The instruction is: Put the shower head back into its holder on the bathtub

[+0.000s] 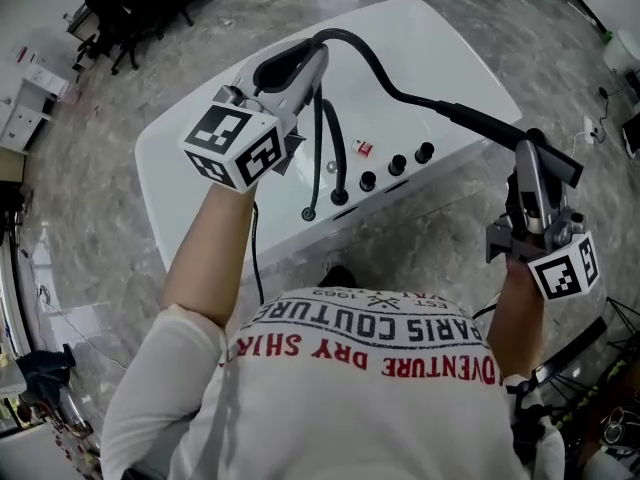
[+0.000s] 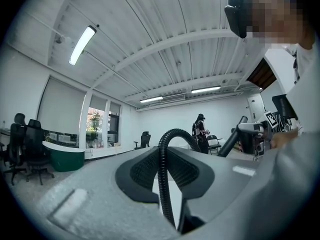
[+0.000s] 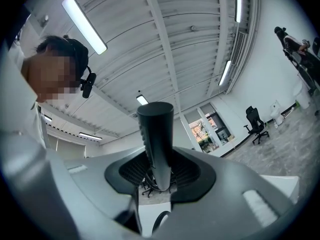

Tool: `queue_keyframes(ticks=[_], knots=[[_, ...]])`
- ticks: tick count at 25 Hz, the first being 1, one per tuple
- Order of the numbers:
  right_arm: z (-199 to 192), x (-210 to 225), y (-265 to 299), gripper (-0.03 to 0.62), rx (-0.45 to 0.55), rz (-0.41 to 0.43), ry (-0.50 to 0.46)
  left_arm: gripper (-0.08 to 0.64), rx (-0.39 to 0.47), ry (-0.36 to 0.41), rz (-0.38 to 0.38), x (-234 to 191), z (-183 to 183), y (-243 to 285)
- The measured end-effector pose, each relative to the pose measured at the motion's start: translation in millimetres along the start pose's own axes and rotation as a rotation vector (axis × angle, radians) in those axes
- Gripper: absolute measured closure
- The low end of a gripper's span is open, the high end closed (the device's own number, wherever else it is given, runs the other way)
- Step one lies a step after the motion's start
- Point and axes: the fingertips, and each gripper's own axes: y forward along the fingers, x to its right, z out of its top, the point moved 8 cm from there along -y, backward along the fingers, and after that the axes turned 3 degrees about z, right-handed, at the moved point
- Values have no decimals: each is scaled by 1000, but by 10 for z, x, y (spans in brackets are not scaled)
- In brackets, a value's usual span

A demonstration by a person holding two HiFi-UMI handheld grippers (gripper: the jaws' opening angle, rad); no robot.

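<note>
The white bathtub [image 1: 200, 178] lies below me with black knobs [image 1: 397, 163] along its near rim. A black hose [image 1: 365, 58] arcs over the tub. My left gripper [image 1: 303, 60] is shut on this hose; in the left gripper view the hose [image 2: 162, 159] runs up between the jaws of the left gripper [image 2: 163, 181]. At the right, my right gripper [image 1: 531, 163] is shut on the black shower head handle [image 1: 490, 123], held off the tub's right corner. In the right gripper view the handle [image 3: 156, 139] stands upright between the jaws of the right gripper [image 3: 159, 176]. Loops of hose [image 1: 320, 148] hang by the knobs.
Black office chairs [image 1: 130, 8] stand on the marble floor beyond the tub's far left. A green tub [image 2: 62, 159] and a standing person [image 2: 201, 129] show far off in the left gripper view. A small red tag [image 1: 362, 148] lies on the tub's rim.
</note>
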Motion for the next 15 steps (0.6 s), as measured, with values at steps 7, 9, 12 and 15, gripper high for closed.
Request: queue_keyframes(ticks=[7,9,12,15], knots=[[-141,-80,74,456,-41,44,25,509,-32,-19,67,-104,-174,-236],[-182,-113,95,456,-54,58,32,509,-44,-26,84,-127,-228,-312],[-247,-149,114,456,-74,75,42,509,-59,-37,106,-151,-316,-411],[-303,-162,121,456,-92,87,51,509,-78,-52,123,-153,-422,-489]])
